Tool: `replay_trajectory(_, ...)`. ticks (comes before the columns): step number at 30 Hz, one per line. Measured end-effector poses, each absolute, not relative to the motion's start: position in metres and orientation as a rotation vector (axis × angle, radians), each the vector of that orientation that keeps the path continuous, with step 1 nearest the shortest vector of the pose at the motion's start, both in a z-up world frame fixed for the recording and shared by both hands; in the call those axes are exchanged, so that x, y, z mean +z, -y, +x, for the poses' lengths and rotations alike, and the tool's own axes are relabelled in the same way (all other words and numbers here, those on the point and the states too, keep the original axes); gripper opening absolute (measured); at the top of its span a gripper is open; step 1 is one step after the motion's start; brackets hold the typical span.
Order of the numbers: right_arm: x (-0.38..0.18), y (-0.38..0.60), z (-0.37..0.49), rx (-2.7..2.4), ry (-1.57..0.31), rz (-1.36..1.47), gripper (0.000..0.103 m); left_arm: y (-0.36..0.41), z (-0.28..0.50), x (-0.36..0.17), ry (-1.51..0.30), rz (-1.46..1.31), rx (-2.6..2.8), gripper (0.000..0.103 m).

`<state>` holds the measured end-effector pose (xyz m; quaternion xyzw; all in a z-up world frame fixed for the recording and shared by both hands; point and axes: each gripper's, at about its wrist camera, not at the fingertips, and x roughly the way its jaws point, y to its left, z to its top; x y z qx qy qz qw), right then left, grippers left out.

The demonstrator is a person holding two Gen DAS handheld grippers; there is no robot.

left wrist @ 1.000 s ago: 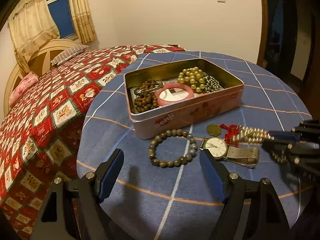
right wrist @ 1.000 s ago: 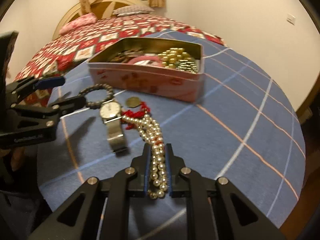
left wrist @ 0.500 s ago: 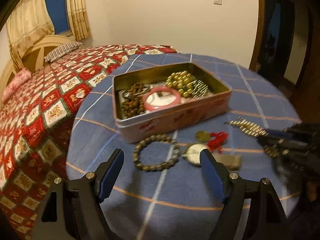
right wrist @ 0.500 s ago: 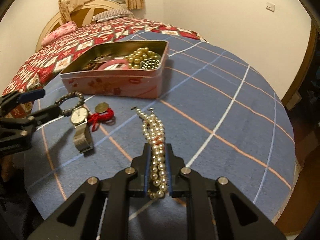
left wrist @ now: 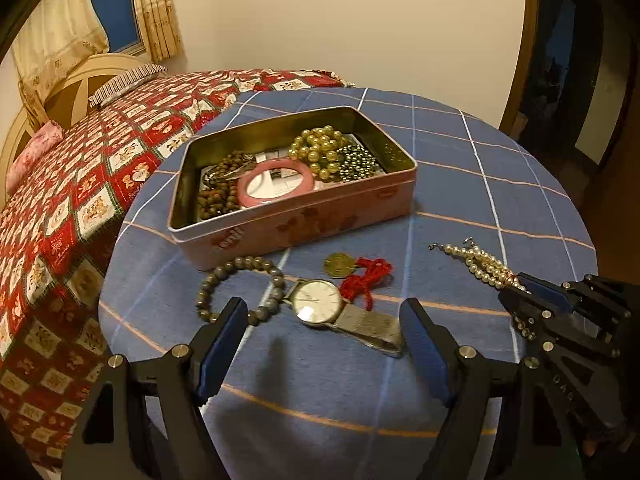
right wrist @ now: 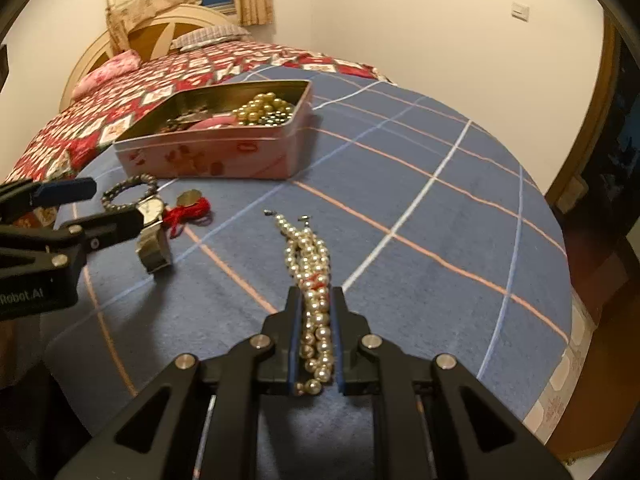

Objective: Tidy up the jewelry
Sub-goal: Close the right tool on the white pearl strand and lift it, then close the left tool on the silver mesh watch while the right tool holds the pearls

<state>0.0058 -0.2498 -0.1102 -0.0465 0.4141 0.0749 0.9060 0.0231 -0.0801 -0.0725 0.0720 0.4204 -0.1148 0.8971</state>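
Observation:
My right gripper [right wrist: 316, 300] is shut on a white pearl necklace [right wrist: 308, 252], whose free end stretches forward over the blue table; it also shows in the left wrist view [left wrist: 480, 264]. My left gripper [left wrist: 320, 316] is open and empty, above a silver wristwatch [left wrist: 320, 304] and a grey bead bracelet [left wrist: 240, 284]. A gold coin with a red cord [left wrist: 360, 276] lies beside the watch. The pink tin [left wrist: 280, 228] behind them holds a pink bangle [left wrist: 276, 184], brown beads, gold beads and small dark beads.
The round table has a blue checked cloth [right wrist: 440, 208]. A bed with a red patterned quilt [left wrist: 80, 184] stands to the left of the table. A doorway [left wrist: 580, 80] is at the right.
My right gripper has pulled the pearl necklace to the right, away from the watch and coin. My left gripper has drawn back and tilted over the watch and bracelet, still open.

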Motion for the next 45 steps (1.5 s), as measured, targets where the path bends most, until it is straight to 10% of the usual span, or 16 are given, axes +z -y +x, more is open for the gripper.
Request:
replay_trajectory(16,-0.110,0.259,0.001,0.175,-0.823,-0.027,0.016,0.085,0.024,-0.092,-0.939,0.131,-0.236,0.078)
replay_trajectory(21,-0.110,0.256,0.000,0.186,-0.813,-0.034,0.016,0.080,0.018,-0.088,-0.940,0.112,-0.301,0.025)
replay_trajectory(45,-0.062,0.237,-0.010,0.239,-0.683,-0.053,0.015,0.042,0.005,-0.023,-0.743,0.025,-0.380,0.023)
